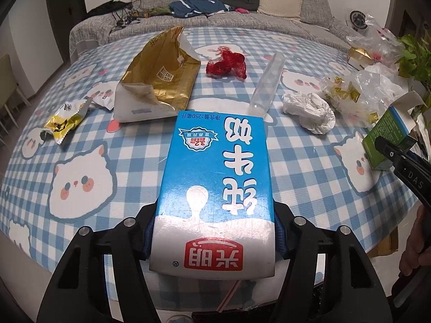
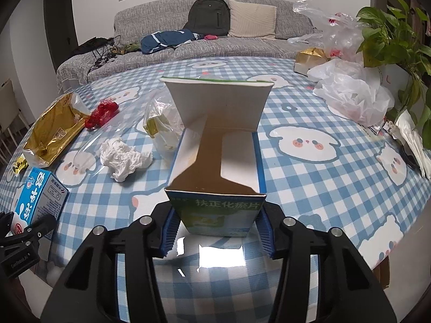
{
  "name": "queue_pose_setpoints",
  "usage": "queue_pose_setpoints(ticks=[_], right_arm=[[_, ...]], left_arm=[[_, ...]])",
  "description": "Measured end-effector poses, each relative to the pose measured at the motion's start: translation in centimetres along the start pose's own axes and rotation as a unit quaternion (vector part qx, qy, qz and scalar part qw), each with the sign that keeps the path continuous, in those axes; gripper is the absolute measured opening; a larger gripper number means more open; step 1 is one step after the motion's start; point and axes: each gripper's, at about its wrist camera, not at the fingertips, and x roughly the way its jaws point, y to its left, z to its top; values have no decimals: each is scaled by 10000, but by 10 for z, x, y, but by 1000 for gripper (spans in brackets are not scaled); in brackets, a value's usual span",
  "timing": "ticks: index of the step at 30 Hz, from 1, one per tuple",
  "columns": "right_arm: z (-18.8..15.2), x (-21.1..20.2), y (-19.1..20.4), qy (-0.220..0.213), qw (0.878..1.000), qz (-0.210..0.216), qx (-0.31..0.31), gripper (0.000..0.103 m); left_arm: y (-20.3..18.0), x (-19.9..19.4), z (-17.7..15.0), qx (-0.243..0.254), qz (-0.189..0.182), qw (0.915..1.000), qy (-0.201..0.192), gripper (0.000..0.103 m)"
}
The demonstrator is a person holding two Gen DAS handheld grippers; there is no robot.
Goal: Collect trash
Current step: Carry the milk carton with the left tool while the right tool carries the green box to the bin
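Note:
A blue and white milk carton (image 1: 215, 167) lies flat on the checked tablecloth (image 1: 309, 183). My left gripper (image 1: 215, 215) is shut on the carton's near end, with a pad against each side. A green and blue cardboard box (image 2: 215, 161) stands with its lid flap open, and my right gripper (image 2: 217, 212) is shut on its near end. In the left wrist view the same box (image 1: 385, 134) shows at the right edge. In the right wrist view the carton (image 2: 35, 199) shows at the lower left.
Loose trash lies on the table: a gold foil bag (image 1: 159, 80), red netting (image 1: 226, 64), a clear plastic tube (image 1: 266, 83), a crumpled tissue (image 1: 309, 110), a yellow wrapper (image 1: 64, 121) and plastic bags (image 1: 358, 91). A potted plant (image 2: 390, 35) stands at the right, a sofa behind.

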Motion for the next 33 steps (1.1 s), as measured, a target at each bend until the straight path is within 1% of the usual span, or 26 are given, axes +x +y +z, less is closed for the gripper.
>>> queue_pose_setpoints(ticks=[10,21,33], right_arm=[[-6,-14,1,-60,10000,57,-13,47],[-13,-37,3,-136,9998,128,-76,47],[-35,-69,5,-190,9994,208,-209,47]], left_arm=[[0,-7,-5,-16,21,10000,-49,62],[-1,-25,-13,-72,30,9999,-128,62],[0,-52,-36,-215,7,9995,-230,62]])
